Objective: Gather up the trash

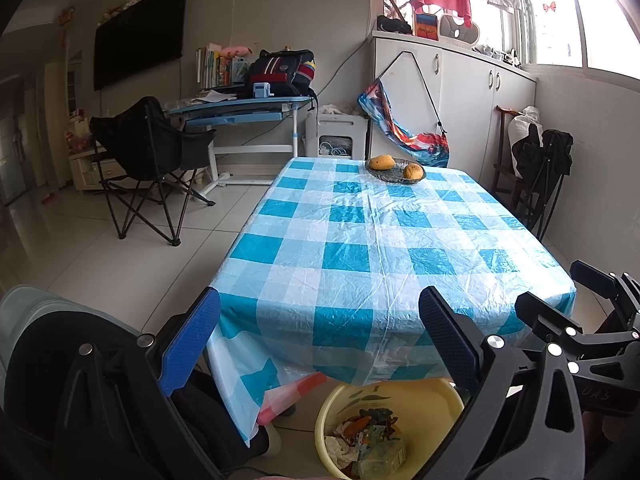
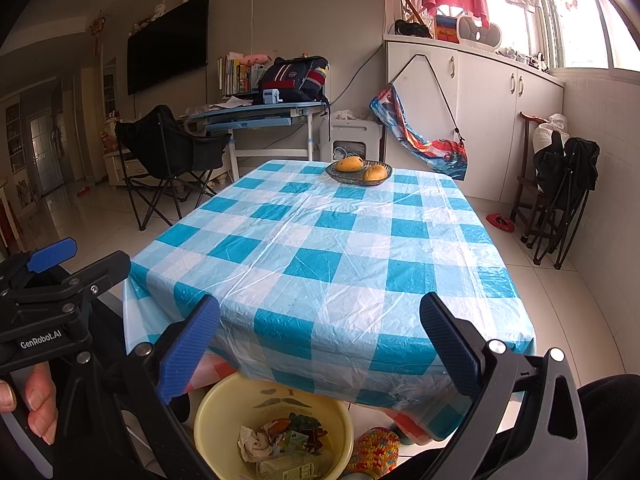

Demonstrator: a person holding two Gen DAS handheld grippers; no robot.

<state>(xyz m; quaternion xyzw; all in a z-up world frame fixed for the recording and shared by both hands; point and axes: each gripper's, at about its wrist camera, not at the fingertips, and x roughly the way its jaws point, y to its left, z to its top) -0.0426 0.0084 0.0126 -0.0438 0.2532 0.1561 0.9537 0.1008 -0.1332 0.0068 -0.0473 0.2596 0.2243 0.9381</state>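
Note:
A yellow basin stands on the floor under the near edge of the table. It holds trash: crumpled tissue, wrappers and a clear plastic pack. My left gripper is open and empty, above the basin and before the table edge. My right gripper is open and empty, also above the basin. The right gripper shows in the left wrist view, and the left gripper shows in the right wrist view.
The table with a blue-and-white checked cloth carries a glass dish with two mangoes at its far end. A black folding chair stands left; a folded chair and white cabinets stand right.

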